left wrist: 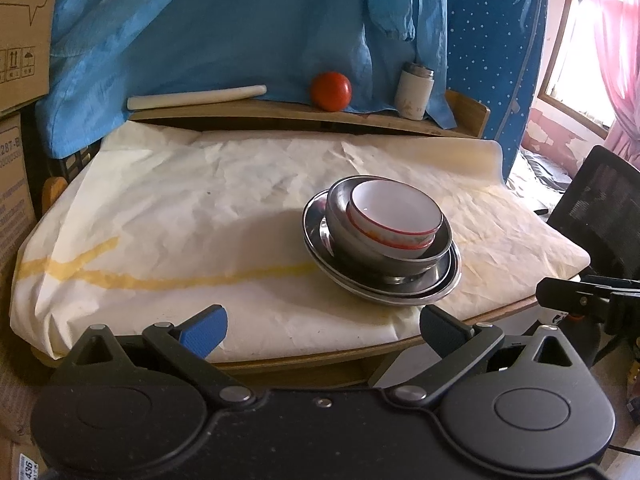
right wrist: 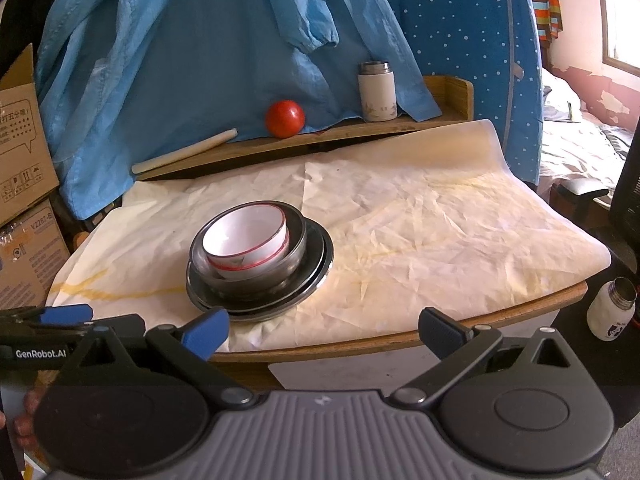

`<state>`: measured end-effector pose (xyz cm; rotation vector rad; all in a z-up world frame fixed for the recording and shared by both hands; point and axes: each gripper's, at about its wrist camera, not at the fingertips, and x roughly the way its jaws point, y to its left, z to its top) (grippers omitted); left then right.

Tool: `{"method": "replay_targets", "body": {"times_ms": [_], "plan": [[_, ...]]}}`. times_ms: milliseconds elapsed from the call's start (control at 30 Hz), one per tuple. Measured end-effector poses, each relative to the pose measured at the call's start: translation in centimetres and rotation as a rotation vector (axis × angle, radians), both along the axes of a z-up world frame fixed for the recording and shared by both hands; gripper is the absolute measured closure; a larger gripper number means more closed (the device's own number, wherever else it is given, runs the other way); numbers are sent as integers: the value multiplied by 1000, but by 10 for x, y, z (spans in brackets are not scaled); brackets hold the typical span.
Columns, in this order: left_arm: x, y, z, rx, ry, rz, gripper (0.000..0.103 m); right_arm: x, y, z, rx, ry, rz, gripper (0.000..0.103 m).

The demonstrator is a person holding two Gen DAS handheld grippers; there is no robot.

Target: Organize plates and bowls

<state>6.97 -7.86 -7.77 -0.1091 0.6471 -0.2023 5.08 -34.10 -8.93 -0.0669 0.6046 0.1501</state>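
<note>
Through the left wrist camera, you are holding the left gripper (left wrist: 323,326) with its blue-padded fingers spread wide, gripping nothing, short of the table's near edge. Ahead of it, a stack is sitting on the crinkled white paper (left wrist: 180,208) that is covering the wooden table: shallow round steel plates (left wrist: 448,280) at the bottom, a shiny steel bowl (left wrist: 340,216) on them, and a glossy white bowl with a red rim band (left wrist: 394,212) nesting inside, tilted slightly. A yellow stain is running across the paper to the left of the stack. On the raised wooden ledge behind, a pale rolled cylinder (left wrist: 196,96), a smooth red ball (left wrist: 331,91) and a white flask with a metal cap (left wrist: 414,90) are standing against draped blue cloth (left wrist: 240,20).

Through the right wrist camera, you are holding the right gripper (right wrist: 324,326) equally wide open and empty, also off the near edge. The steel plates (right wrist: 320,264) are lying just beyond its left finger, carrying the steel bowl (right wrist: 298,236) and the red-rimmed white bowl (right wrist: 240,236). The left gripper's blue tip (right wrist: 68,314) is showing at the left. A second white bottle (right wrist: 610,314) is standing below the table's right edge.
</note>
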Motion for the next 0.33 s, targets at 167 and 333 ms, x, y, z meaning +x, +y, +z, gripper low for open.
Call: {"method": "replay_targets", "body": {"times_ms": [167,333], "plan": [[3,-3,1,-27,-19,-7,1,8,-3,-1,1,6,6,0],[10,-7,5,-30,-29,17,1,10,-9,7,2,-51,-19,0]]}}
